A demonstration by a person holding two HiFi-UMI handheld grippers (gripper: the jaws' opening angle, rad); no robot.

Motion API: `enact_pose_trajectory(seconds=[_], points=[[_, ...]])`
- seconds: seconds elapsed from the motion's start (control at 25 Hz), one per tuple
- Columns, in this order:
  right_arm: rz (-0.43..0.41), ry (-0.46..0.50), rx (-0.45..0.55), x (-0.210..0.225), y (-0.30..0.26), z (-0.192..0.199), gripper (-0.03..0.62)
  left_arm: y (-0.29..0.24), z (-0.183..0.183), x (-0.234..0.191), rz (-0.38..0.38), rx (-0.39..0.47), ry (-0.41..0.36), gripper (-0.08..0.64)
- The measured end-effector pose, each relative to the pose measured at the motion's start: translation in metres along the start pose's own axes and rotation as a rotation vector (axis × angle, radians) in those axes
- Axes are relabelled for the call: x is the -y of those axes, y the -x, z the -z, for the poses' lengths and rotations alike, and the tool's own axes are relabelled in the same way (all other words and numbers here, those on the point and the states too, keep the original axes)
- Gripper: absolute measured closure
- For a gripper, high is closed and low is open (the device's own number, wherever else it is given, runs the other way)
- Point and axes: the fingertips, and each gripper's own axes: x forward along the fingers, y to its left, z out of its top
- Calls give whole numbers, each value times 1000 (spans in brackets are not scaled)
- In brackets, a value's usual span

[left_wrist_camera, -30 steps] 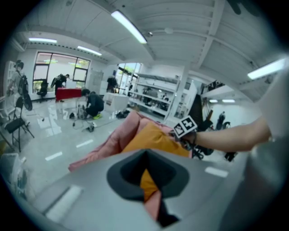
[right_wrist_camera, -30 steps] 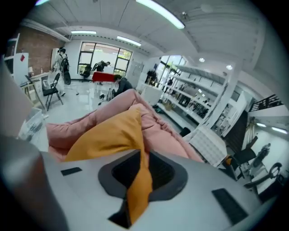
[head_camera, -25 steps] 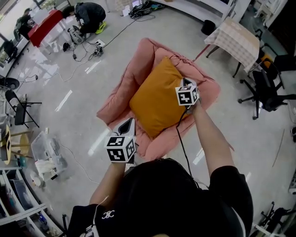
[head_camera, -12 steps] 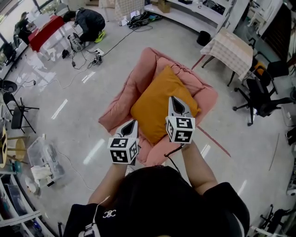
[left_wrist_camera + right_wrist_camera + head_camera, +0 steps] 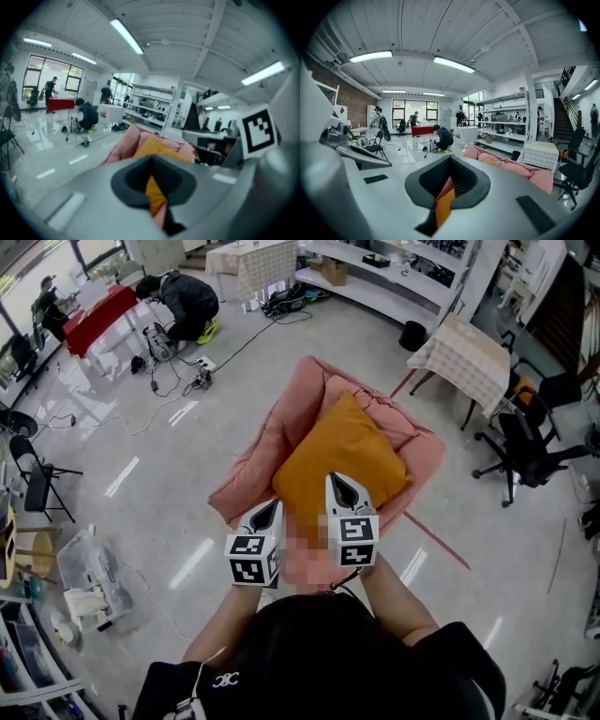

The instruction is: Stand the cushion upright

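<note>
Head view: orange cushion sits propped in the pink chair, leaning on its back
Left gripper: fingers clenched, nothing in them
Right gripper: same deal, clamped together, empty, just over the cushion's near edge

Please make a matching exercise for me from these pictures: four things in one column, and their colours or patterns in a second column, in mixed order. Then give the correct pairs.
Things:
1. cushion
2. armchair
3. tablecloth
4. bin

Colours or patterns:
A. pink
B. black
C. orange
D. pale checked

Pairs: 1-C, 2-A, 3-D, 4-B
</note>
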Motion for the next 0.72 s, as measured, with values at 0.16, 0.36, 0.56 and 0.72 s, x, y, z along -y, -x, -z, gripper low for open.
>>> enact_pose_trajectory(seconds=[0.16,0.36,0.56,0.72], points=[[-1,47,-11,-3,-2,4,595,-1,2,2,-4,-1,-4,563],[-28,67,-31,-15,-7,10,595,4,-1,-8,-33,8,-5,563],[-49,72,-42,-19,-11,13,595,4,-6,-23,-72,25,10,563],[-49,73,-54,-12,-13,19,595,1,-11,-29,-98,38,15,563]])
